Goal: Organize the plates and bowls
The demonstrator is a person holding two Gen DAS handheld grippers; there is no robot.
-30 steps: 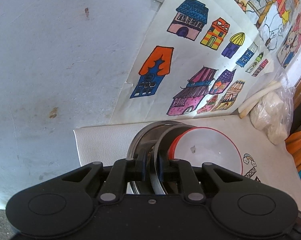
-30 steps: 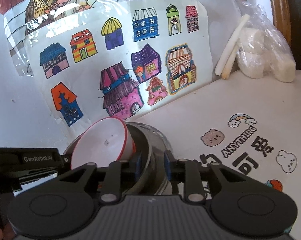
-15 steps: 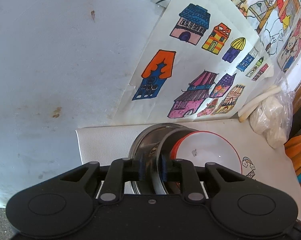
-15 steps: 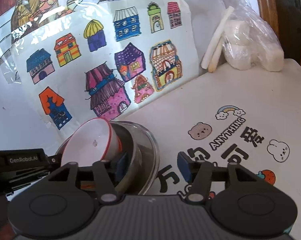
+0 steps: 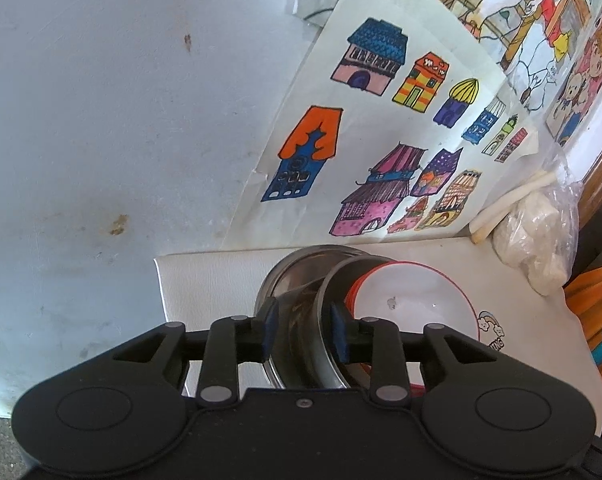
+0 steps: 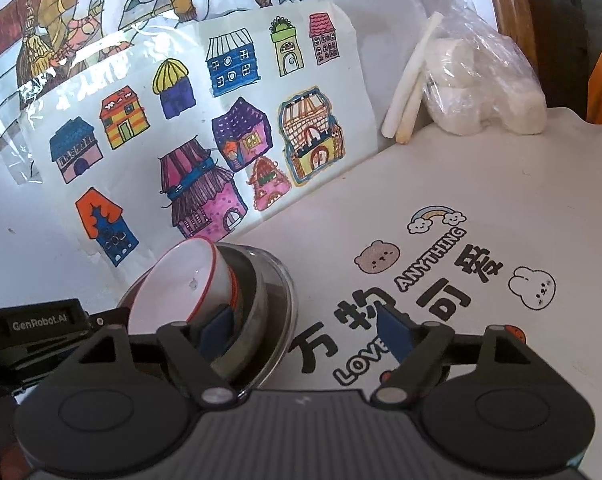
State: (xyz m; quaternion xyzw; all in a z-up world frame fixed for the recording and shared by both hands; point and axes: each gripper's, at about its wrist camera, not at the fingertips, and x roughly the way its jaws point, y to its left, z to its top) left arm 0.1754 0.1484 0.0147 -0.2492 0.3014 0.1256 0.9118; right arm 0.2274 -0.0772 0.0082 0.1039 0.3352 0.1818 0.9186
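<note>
A white bowl with a red rim [image 5: 413, 304] sits tilted inside two nested steel bowls, an inner one [image 5: 328, 344] and an outer one [image 5: 289, 276], on the white printed mat [image 5: 209, 276]. My left gripper [image 5: 304, 326] straddles the near rims of both steel bowls. Its jaws are opening and the pads stand off the metal. In the right wrist view the white bowl [image 6: 173, 292] leans left in the steel stack [image 6: 281, 316]. My right gripper [image 6: 305, 334] is opening wide, its left finger [image 6: 217, 332] inside the steel rim and its right finger [image 6: 393, 336] over the mat.
Coloured house drawings [image 6: 221, 128] lean against the wall right behind the stack. A plastic bag of white blocks [image 6: 481, 92] and two white sticks [image 6: 409, 88] lie at the mat's far right. The left gripper's body [image 6: 45, 320] shows at the left edge.
Both grippers' jaws have spread apart off the steel bowl rims, the right one much wider. Neither hand has shifted much.
</note>
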